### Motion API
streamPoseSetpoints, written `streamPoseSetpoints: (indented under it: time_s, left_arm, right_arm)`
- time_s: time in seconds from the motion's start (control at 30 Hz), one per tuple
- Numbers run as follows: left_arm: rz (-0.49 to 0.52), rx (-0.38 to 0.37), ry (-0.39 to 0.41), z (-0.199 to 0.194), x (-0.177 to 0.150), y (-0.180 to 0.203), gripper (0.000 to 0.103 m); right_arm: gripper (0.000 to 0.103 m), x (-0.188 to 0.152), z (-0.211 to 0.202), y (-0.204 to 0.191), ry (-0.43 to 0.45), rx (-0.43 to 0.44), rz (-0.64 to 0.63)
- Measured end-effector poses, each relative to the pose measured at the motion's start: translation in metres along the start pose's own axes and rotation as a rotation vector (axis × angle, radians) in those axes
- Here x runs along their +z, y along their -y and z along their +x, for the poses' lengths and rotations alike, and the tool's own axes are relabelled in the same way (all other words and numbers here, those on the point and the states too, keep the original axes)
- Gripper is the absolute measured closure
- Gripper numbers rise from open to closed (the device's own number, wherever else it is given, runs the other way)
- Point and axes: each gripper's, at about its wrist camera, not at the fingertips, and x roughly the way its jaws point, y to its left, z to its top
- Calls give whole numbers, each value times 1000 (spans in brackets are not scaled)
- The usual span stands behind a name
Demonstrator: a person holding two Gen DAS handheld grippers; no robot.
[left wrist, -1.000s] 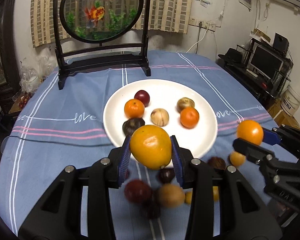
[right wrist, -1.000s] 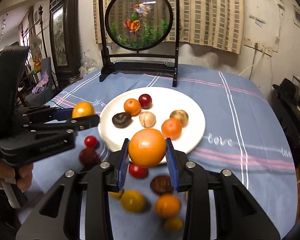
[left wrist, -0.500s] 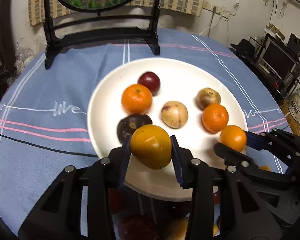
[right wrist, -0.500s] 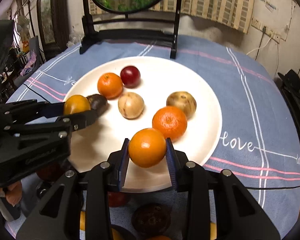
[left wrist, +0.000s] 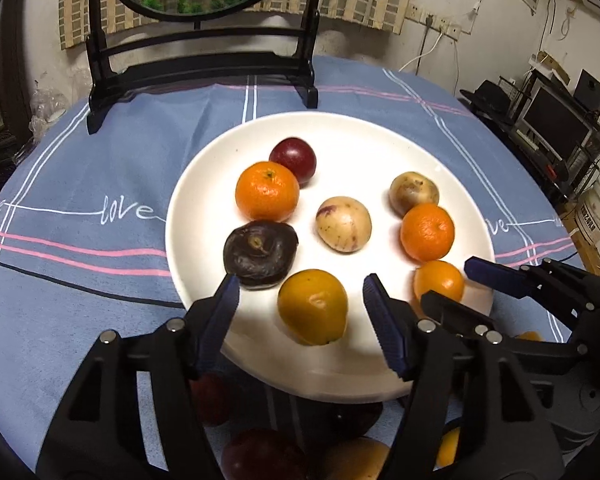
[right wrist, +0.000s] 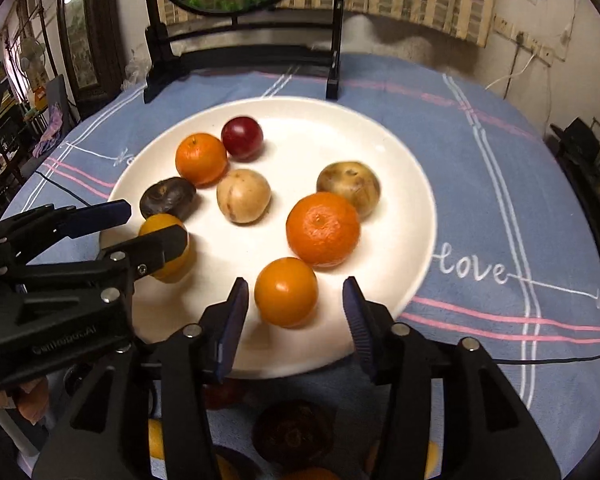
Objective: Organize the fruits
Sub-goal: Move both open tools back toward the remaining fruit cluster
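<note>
Left tongs (left wrist: 300, 300): I see them spread wide, gripping nothing; yellow-orange fruit (left wrist: 312, 306) lies between the tips on the white plate (left wrist: 204, 184). Right tongs (right wrist: 294, 300): likewise wide apart, small orange (right wrist: 286, 292) sitting free between them at the plate's near edge. Six more fruits on plate.

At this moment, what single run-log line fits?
left gripper: open, yellow fruit on plate | right gripper: open, orange fruit on plate | more fruit waits on cloth

Both grippers opened, fruits (left wrist: 312, 306) on plate (left wrist: 204, 184)
</note>
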Motion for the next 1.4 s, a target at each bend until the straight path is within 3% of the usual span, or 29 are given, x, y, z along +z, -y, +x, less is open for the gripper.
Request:
streamPoseSetpoints:
  time_s: [0.27, 0.6, 0.77, 1.4]
  left_arm:
    - [34, 45, 53, -25, -6, 9, 31]
    - [76, 66, 102, -70, -26, 18, 19]
    - [95, 93, 117, -90, -44, 17, 13]
    - [11, 121, 70, -116, -101, -15, 11]
  right_arm:
    - [51, -16, -36, 14, 51, 0, 58]
    - [49, -60, -77, 32, 106, 12, 151]
    - [40, -84, -89, 32, 126, 25, 191]
    - [38, -149, -105, 31, 110, 95, 286]
